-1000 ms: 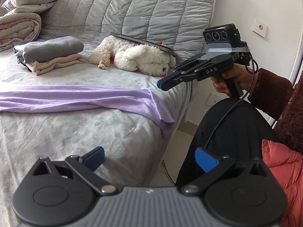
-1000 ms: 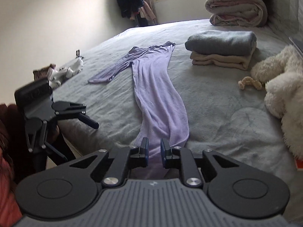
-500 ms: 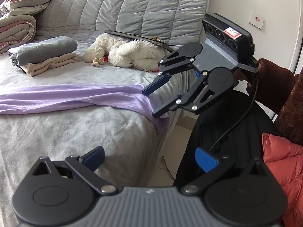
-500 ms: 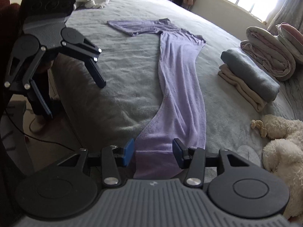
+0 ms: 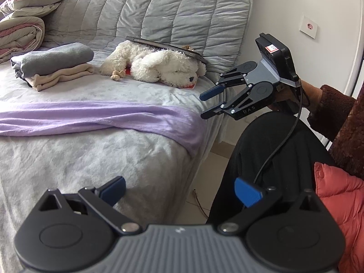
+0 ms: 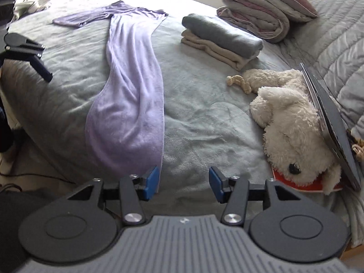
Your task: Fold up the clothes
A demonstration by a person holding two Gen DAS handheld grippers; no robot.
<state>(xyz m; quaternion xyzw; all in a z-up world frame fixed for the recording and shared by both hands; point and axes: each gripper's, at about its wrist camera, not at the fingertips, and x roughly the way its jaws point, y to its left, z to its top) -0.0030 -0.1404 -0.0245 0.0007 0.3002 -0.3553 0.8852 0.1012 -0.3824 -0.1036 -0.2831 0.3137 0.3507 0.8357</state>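
left gripper (image 5: pixel 179 190) waits with jaws apart and empty, off the bed (image 6: pixel 204 113) edge. purple garment (image 6: pixel 129 104) lies lengthwise across the bed, its hem drooping over the near edge. right gripper (image 6: pixel 183 183), jaws opening with nothing between them, hovers just beside that hem; best to pinch one hem corner squarely, gathering every layer, before lifting.

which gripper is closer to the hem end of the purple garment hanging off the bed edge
Right. The right gripper, jaws opening and empty, hovers just beside the purple garment's hem at the bed edge; the open left gripper sits farther back.
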